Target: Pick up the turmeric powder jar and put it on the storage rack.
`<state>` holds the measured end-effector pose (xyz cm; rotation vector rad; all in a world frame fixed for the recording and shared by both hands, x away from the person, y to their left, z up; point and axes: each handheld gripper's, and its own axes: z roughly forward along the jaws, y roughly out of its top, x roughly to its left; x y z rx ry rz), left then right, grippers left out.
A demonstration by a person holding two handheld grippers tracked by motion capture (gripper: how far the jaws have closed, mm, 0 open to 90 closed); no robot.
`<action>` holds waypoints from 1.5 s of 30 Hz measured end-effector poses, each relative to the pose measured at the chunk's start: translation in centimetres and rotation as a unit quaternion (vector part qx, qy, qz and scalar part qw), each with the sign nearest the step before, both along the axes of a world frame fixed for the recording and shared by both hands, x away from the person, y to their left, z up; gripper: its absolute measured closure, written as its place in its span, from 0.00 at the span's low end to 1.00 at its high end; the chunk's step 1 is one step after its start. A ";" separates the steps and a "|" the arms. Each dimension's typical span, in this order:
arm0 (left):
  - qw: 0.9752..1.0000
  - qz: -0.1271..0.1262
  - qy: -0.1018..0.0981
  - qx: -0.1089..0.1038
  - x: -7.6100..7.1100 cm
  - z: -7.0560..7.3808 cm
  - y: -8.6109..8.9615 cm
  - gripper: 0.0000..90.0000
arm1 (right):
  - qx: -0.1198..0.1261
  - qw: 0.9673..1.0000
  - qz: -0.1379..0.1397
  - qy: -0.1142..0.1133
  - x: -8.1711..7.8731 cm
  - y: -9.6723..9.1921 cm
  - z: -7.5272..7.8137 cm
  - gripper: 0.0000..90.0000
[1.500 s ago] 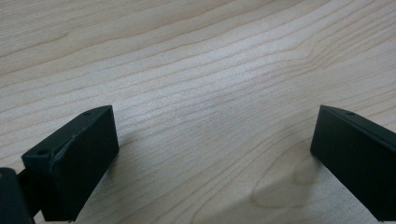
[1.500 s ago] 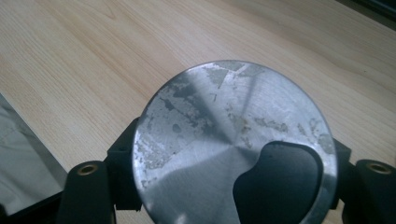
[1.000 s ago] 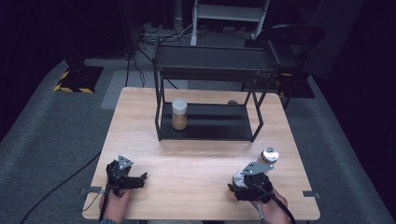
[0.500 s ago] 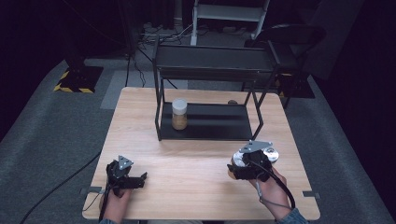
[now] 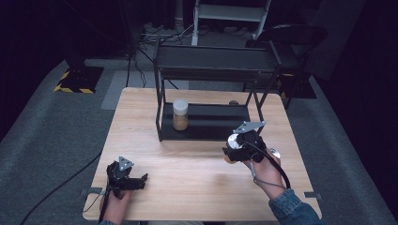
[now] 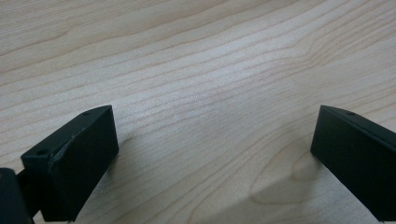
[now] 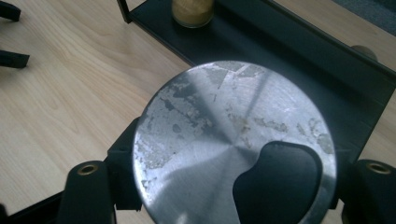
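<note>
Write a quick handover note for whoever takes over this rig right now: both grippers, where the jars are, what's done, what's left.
Right gripper: shut on a silver-lidded jar, held above the table just in front of the black shelf.
Left gripper: open, holding nothing, low over the table's near left.
Done: one jar already stands on the shelf's lower tier.
Left: probably set the held jar on the shelf, then release.

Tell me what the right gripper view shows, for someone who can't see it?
A jar's round silver lid, scuffed, sits clamped between the right gripper's black jaws. Beyond it is the wooden table and a black shelf holding another jar.
</note>
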<state>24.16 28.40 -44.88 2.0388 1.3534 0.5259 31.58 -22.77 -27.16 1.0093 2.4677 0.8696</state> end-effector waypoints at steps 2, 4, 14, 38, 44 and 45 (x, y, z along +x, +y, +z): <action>1.000 -0.001 0.000 0.000 0.0 0.0 0.0 0.01 | -0.007 1.000 -0.002 -0.003 0.6 0.5 0.3 0.35; 1.000 -0.001 0.000 0.000 0.0 0.0 0.0 0.01 | -0.009 1.000 -0.003 -0.005 1.1 0.8 0.6 0.35; 1.000 -0.001 0.000 0.000 -0.1 0.0 0.0 0.01 | 0.000 1.000 -0.002 -0.017 3.0 2.1 1.7 0.35; 1.000 -0.006 0.000 0.001 0.0 0.0 0.0 0.01 | -0.002 1.000 -0.013 -0.020 9.0 6.7 1.3 0.35; 1.000 -0.007 0.000 0.002 0.0 0.0 0.0 0.01 | -0.009 1.000 -0.018 -0.017 10.7 8.0 0.9 0.35; 1.000 -0.007 0.000 0.002 0.0 0.0 0.0 0.01 | -0.010 1.000 -0.019 -0.016 11.0 8.2 0.8 0.35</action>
